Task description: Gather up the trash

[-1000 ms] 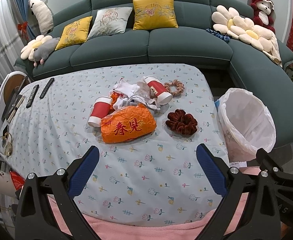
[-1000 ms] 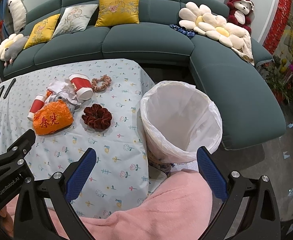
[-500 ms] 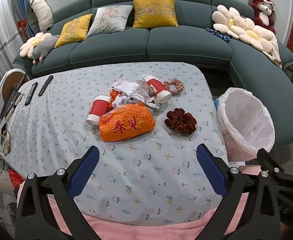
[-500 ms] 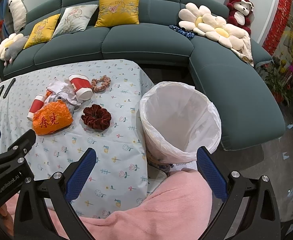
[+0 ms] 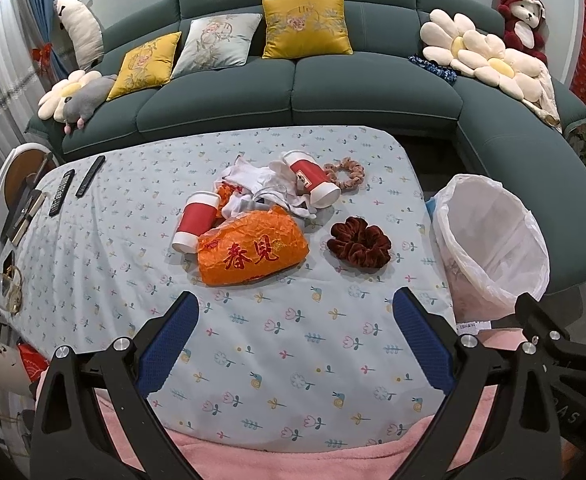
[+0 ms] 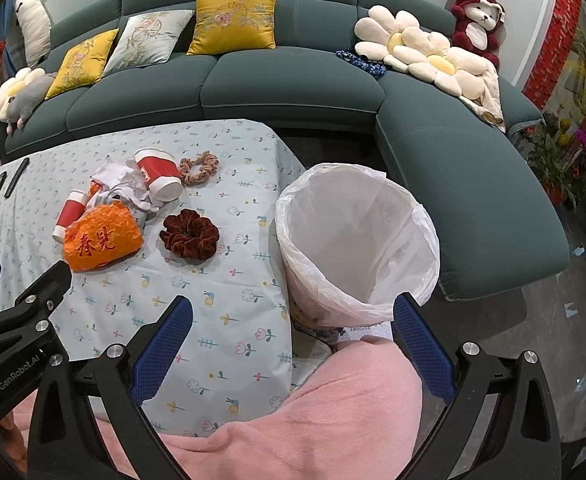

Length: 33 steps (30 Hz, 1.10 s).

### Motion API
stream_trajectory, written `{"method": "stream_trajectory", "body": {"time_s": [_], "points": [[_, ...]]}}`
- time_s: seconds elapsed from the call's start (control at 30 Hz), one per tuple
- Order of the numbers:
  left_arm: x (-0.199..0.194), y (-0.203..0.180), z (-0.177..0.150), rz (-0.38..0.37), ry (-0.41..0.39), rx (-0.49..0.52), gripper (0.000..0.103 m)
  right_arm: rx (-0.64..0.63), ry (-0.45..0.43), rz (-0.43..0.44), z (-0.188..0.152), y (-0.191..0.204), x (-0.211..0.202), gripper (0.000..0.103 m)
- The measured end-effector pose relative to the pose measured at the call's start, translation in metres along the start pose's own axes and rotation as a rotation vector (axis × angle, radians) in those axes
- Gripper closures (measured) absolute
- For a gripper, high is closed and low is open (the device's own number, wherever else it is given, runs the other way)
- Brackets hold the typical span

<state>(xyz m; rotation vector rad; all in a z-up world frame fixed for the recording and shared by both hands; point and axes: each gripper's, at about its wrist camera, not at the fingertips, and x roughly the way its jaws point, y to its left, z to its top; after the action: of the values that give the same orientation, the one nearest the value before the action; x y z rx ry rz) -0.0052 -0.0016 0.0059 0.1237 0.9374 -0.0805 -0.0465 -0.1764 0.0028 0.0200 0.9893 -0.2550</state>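
Since both tools are empty, w/ the left gripper [image 5: 295, 322] and right gripper [image 6: 292, 326] each held with blue pads spread wide apart over the near edge of the table [image 5: 105, 240], nothing's been picked up yet. Trash sits in a heap mid-table: an orange crinkled bag [image 5: 253, 250] nearest, two red paper cups on their sides (one [image 5: 197, 222] touching the bag's left end, the other [image 5: 313, 178] at the far right of the heap) and crumpled white paper [image 5: 265, 182] between them. My guess: the bag is light, puffy and slippery, so pinch a crease at its top edge, not the bulging middle; cups are light but crush easily, so take one by the rim or across the body, gently. A dark red scrunchie [image 5: 360, 242] and a tan one [image 5: 345, 172] lie just beside the heap, prob. not trash. Surface is a floral cloth, soft and wrinkled, could snag the pads. A bin w/ white liner [image 6: 357, 236] stands open just off the table's right edge; a green sofa [image 5: 333, 92] w/ cushions is behind, remotes [image 5: 75, 186] far left.
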Motion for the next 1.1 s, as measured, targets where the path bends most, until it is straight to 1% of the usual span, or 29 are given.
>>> {"method": "stream_trajectory", "body": {"time_s": [0.6, 0.93, 1.1], "points": [[-0.003, 0.001, 0.001, -0.005, -0.007, -0.003, 0.010, 0.006, -0.007, -0.009, 0.002, -0.009, -0.005, 0.007], [-0.006, -0.001, 0.001, -0.005, -0.026, -0.004, 0.010, 0.007, -0.010, -0.011, 0.003, -0.009, -0.006, 0.007], [-0.008, -0.001, 0.001, -0.011, -0.048, -0.014, 0.010, 0.011, -0.017, -0.018, 0.006, -0.011, -0.011, 0.007]]}}
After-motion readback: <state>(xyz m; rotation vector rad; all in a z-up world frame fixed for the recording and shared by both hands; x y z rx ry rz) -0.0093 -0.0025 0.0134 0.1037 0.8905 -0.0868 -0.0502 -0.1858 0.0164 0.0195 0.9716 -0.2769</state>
